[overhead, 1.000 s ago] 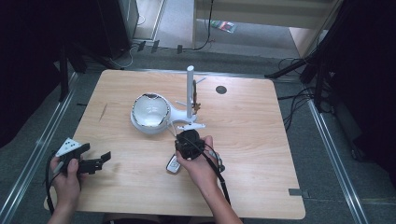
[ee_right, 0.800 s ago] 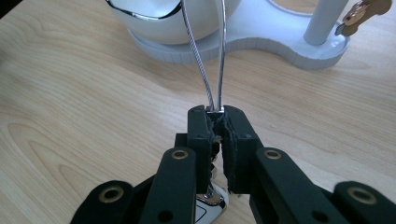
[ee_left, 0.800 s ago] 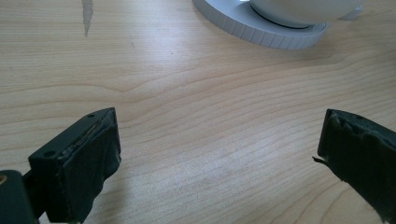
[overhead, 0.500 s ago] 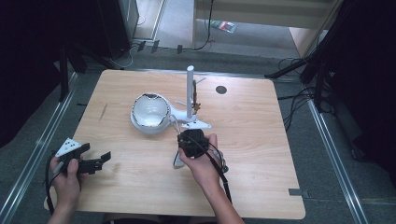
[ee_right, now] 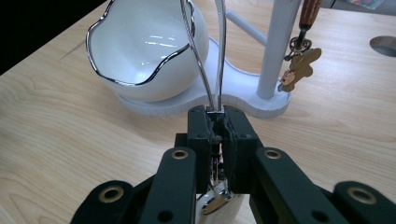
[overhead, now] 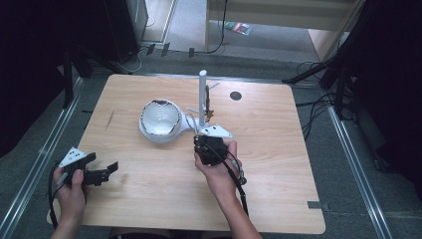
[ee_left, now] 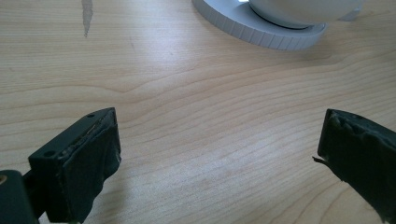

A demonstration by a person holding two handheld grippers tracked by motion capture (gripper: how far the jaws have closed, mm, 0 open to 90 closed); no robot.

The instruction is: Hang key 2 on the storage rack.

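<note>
A white bowl (overhead: 160, 119) (ee_right: 140, 51) with a silver wavy rim sits on a white stand (overhead: 191, 128) (ee_left: 261, 28) at the table's middle. The stand's upright post (overhead: 202, 94) (ee_right: 280, 46) carries a hanging gingerbread-man charm (overhead: 209, 112) (ee_right: 299, 70). My right gripper (overhead: 198, 142) (ee_right: 219, 116) is just in front of the stand, shut on a small metal piece whose silver wire loop (ee_right: 205, 56) rises toward the bowl. A shiny tag (ee_right: 215, 201) dangles under the jaws. My left gripper (overhead: 103, 165) (ee_left: 219, 144) stands open low over bare wood at the front left.
A round black hole (overhead: 235, 95) (ee_right: 385, 44) lies in the tabletop behind and right of the post. A pale scratch (overhead: 109, 119) (ee_left: 86, 16) marks the wood left of the bowl. Cables trail on the floor beyond the table's far and right edges.
A small silver thing that lay on the table beside my right gripper is off the wood now. The right gripper has moved slightly forward toward the stand. The left gripper has stayed put.
</note>
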